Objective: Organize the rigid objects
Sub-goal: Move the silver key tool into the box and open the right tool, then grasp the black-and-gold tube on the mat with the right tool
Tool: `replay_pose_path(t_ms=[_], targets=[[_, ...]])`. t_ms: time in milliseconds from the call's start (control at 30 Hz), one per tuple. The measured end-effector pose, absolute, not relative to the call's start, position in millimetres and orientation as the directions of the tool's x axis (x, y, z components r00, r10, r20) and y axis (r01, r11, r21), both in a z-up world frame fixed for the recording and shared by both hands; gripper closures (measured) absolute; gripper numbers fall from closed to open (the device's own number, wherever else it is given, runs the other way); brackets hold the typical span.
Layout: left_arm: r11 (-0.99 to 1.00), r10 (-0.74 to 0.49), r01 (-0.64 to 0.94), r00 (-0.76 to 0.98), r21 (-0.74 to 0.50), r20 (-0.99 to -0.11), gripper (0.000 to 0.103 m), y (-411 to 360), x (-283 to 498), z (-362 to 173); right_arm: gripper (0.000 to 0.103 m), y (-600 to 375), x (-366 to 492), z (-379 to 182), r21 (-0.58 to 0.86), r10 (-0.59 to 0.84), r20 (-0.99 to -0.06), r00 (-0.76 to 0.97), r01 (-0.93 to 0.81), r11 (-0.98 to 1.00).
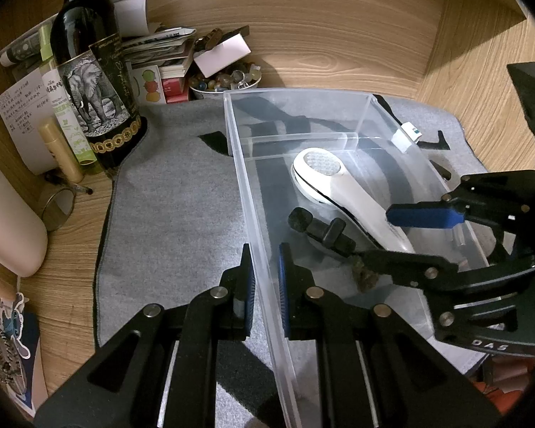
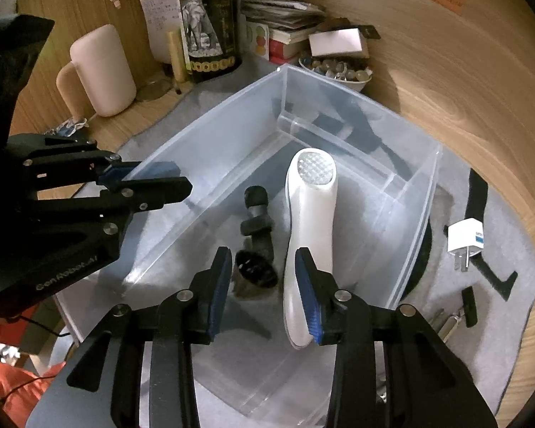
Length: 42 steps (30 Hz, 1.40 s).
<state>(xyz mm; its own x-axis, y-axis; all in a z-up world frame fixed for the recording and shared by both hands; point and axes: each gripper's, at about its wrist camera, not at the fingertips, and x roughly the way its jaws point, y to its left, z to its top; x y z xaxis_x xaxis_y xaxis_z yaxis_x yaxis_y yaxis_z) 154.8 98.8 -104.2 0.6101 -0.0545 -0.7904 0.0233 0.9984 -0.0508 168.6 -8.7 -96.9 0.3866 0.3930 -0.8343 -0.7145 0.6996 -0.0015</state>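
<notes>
White handheld device lies against right fingers' inner pad.

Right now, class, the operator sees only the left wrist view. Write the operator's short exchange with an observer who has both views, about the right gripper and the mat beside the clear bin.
Operator: Has the right gripper clamped the white device's handle?
Observer: No. The right gripper is open. The white device has its handle end between the fingers, close against one pad, and the other pad stands clear of it.
Operator: My view of the mat past the white plug is blocked. Is anything there?
Observer: Yes. Near the white plug, a small black clip and some metal pieces lie on the grey mat, outside the clear bin.
</notes>
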Motion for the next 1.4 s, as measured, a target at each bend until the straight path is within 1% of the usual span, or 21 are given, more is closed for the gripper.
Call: replay_pose_path(t_ms=[200, 267, 333, 467, 533, 700, 900, 1133, 1300, 1333, 1367, 1400], targets=[[0.998, -0.054, 0.024, 0.610, -0.049, -0.790, 0.092, 99, 155, -104, 0.067, -25, 167, -80, 0.005, 0.417, -0.800, 0.431, -0.690, 0.724], [0.998, -0.054, 0.024, 0.610, -0.049, -0.790, 0.092, 98, 155, -104, 0.059, -32, 166, -73, 0.007, 0.424, -0.783, 0.455, -0.675, 0.738], [0.999, -0.053, 0.024, 0.610, -0.049, -0.790, 0.092, 98, 155, -104, 0.053, -43, 165, -65, 0.008, 0.429, -0.761, 0.487, -0.654, 0.757], [0.998, -0.054, 0.023, 0.610, -0.049, -0.790, 0.092, 98, 155, -104, 0.046, -70, 160, -50, 0.003, 0.417, -0.721, 0.553, -0.600, 0.800], [0.999, -0.053, 0.023, 0.610, -0.049, -0.790, 0.092, 98, 155, -104, 0.045, -84, 156, -44, -0.003, 0.399, -0.705, 0.587, -0.565, 0.825], [0.999, -0.053, 0.023, 0.611, -0.049, -0.790, 0.092, 98, 155, -104, 0.045, -121, 148, -39, -0.020, 0.331, -0.691, 0.643, -0.474, 0.880], [0.999, -0.051, 0.023, 0.610, -0.047, -0.790, 0.092, 98, 155, -104, 0.045, -154, 140, -62, -0.008, 0.258, -0.739, 0.622, -0.392, 0.920], [0.999, -0.045, 0.022, 0.608, -0.039, -0.792, 0.092, 98, 155, -104, 0.045, -155, 123, -93, 0.054, 0.282, -0.779, 0.560, -0.388, 0.920], [0.999, -0.042, 0.020, 0.608, -0.038, -0.792, 0.092, 99, 154, -104, 0.045, -141, 112, -121, 0.046, 0.280, -0.812, 0.512, -0.422, 0.905], [0.999, -0.042, 0.020, 0.608, -0.038, -0.792, 0.092, 100, 154, -104, 0.046, -138, 110, -127, 0.044, 0.279, -0.820, 0.500, -0.430, 0.902], [0.999, -0.042, 0.019, 0.609, -0.039, -0.792, 0.092, 100, 154, -104, 0.053, -137, 109, -131, 0.038, 0.274, -0.824, 0.495, -0.435, 0.900], [0.999, -0.042, 0.019, 0.609, -0.038, -0.792, 0.092, 99, 154, -104, 0.058, -135, 108, -136, 0.032, 0.269, -0.831, 0.488, -0.440, 0.897]])
